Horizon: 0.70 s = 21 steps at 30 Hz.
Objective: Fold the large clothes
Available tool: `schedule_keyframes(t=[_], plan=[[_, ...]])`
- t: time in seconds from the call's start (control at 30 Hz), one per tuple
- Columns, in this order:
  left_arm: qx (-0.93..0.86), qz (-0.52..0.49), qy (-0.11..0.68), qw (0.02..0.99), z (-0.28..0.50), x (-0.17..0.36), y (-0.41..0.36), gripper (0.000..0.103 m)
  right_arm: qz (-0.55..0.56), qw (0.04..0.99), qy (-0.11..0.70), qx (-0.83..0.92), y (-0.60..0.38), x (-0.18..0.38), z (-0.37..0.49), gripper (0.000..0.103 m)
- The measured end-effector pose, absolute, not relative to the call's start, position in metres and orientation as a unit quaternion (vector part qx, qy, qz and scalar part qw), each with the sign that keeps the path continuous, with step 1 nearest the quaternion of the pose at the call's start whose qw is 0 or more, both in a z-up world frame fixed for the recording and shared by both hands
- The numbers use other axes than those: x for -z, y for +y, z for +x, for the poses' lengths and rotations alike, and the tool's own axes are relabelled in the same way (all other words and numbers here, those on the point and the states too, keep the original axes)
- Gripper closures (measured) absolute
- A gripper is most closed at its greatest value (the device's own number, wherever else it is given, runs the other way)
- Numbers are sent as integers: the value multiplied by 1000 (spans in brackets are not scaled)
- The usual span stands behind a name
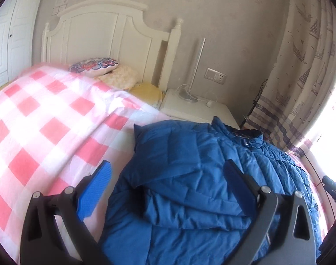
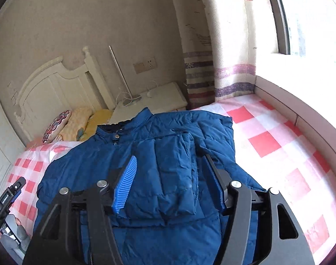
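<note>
One blue quilted puffer jacket (image 2: pixel 159 165) lies front-up on the pink-and-white checked bedspread (image 1: pixel 35 119) near the bed's edge, both sleeves folded in across the chest, collar (image 2: pixel 123 130) toward the headboard (image 1: pixel 101 37). Left gripper (image 1: pixel 168 190) and right gripper (image 2: pixel 168 181) both hover above it with jaws spread wide, holding nothing. Likely light, puffy, springy and slick-shelled, so folds probably won't stay put; best bite looks like the hem corners or a stitched seam, pinching several layers.

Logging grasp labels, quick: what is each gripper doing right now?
Left gripper: open, holding nothing, above the blue jacket.
Right gripper: open, holding nothing, over the folded sleeve.
</note>
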<state>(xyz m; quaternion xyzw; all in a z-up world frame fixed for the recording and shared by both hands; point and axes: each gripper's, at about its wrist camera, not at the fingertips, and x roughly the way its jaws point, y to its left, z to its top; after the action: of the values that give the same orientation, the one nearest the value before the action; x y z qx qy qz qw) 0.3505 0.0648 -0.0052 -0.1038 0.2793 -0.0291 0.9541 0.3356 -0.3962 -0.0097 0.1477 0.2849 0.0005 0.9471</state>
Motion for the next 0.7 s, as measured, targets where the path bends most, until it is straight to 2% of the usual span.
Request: schedule_keyframes(t=[0.13,0.27,0.33,0.43,0.6,0.7], plan=[[58,-55,330,941,394,0,16,2,71,948,308,-35,-359,10,375,33],[44,-9,422,906,436,57,-12,2,11,916,400,-34,-348,64,410,32],[39,27,412,910,434,78,-19,1,17,920,387,-53,-353,77,407,32],[37,27,420,907,435,75,-16,1,12,915,399,-54,-354,69,407,33],[47,33,374,925,431,31,-17,2,5,934,355,-43,-360,41,413,33],[48,26,388,920,456,28,-18,2,19,922,384,-31,-373,51,440,32]])
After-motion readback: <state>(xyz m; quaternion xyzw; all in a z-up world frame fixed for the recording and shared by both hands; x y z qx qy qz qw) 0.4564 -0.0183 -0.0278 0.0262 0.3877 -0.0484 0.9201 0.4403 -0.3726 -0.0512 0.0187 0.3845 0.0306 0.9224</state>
